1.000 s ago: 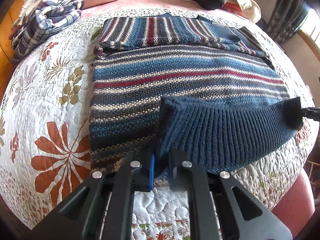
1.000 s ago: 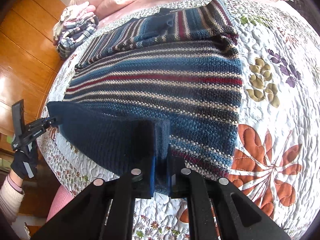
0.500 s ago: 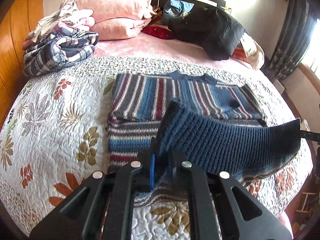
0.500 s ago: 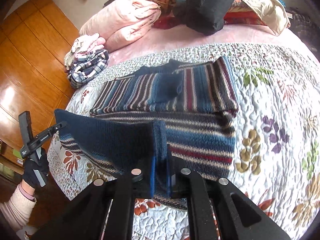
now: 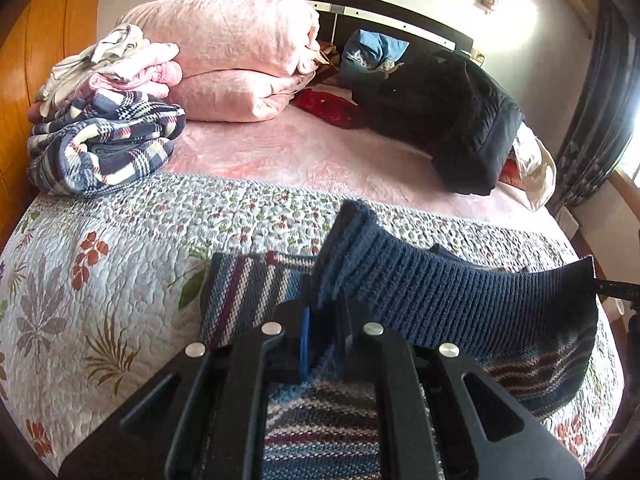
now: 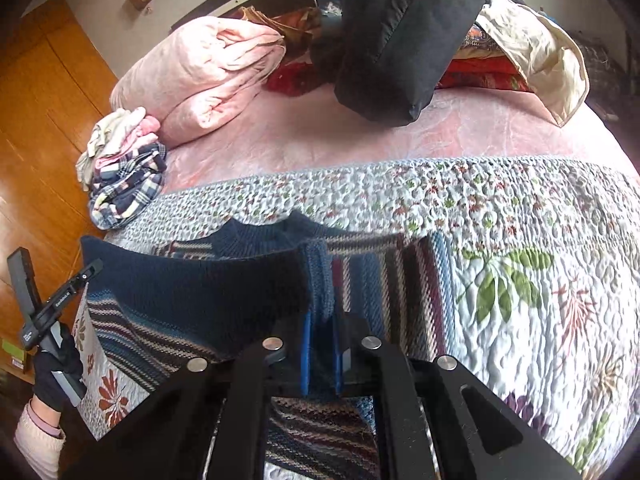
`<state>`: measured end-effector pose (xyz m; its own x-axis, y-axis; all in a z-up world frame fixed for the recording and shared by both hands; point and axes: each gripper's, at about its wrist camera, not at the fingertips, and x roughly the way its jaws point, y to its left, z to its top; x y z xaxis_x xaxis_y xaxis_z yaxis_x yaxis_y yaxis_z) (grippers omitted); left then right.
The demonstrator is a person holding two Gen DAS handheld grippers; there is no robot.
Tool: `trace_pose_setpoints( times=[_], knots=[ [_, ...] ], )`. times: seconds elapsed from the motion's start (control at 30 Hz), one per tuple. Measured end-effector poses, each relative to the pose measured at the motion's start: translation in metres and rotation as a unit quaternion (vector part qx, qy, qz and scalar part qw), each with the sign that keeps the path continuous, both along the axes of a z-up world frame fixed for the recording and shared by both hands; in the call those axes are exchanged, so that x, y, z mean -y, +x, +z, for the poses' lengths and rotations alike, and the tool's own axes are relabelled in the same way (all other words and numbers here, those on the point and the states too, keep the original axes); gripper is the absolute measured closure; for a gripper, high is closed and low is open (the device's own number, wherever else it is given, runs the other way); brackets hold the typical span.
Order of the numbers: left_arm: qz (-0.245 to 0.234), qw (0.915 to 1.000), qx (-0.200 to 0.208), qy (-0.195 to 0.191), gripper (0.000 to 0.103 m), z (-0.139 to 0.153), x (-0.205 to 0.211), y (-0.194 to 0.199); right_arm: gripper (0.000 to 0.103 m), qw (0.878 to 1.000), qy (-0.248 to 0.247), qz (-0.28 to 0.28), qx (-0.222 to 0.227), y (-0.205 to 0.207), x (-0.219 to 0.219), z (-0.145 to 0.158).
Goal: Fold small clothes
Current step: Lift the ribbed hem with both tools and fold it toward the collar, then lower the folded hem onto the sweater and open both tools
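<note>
Left wrist view has your striped sweater (image 5: 248,292) lying on the floral quilt (image 5: 100,280), and its dark blue ribbed hem (image 5: 460,300) is lifted off the bed and stretched between your two tools. Your left claw (image 5: 324,344) is clamped on one corner of that hem, knit bunched right between the blue pads. Over in the right wrist view, the right claw (image 6: 322,356) is pinched on the other corner the same way, and you can see your left gloved hand (image 6: 56,376) gripping its handle off the bed's edge.

So I'd say you're mid-fold: bottom edge is up in the air and being carried toward the collar (image 6: 260,232), with the lower body of the sweater trailing underneath. Looks like roughly the halfway fold, not finished.

Next move, as I read it: bring both corners forward together and lay the hem down level with the shoulders, keeping the band taut so it doesn't sag in the middle. Then let go of both sides at once so nothing skews. Chunky knit like this probably wants to slump and drag the layer below, so go easy.

Further out there's a plaid bundle (image 5: 104,144) by the pink blankets (image 5: 236,52), and a black jacket (image 5: 452,116) near the headboard, all well clear of your fold.
</note>
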<state>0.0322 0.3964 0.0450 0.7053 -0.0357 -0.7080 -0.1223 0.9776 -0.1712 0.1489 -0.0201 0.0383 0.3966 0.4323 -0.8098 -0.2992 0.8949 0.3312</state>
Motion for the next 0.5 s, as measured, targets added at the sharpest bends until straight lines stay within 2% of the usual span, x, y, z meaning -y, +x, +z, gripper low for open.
trace_pose_setpoints(
  times=[0.1,0.2,0.37,0.5],
  knots=[
    [-0.006,0.9999,-0.005,0.012,0.095,-0.012,0.004,0.032,0.095,1.000,-0.019,-0.003,0.003,0.029,-0.009,-0.013],
    [0.003,0.9996,-0.026,0.009,0.095,-0.036,0.003,0.057,0.095,0.999,-0.036,-0.006,-0.005,0.054,-0.019,-0.033],
    [0.030,0.9977,-0.059,-0.012,0.095,-0.078,-0.018,0.076,0.095,0.998,-0.063,-0.013,-0.023,0.078,-0.029,-0.069],
    [0.028,0.9965,-0.079,-0.001,0.095,-0.100,-0.020,0.083,0.095,0.997,-0.073,-0.017,-0.036,0.085,-0.030,-0.090]
  ],
)
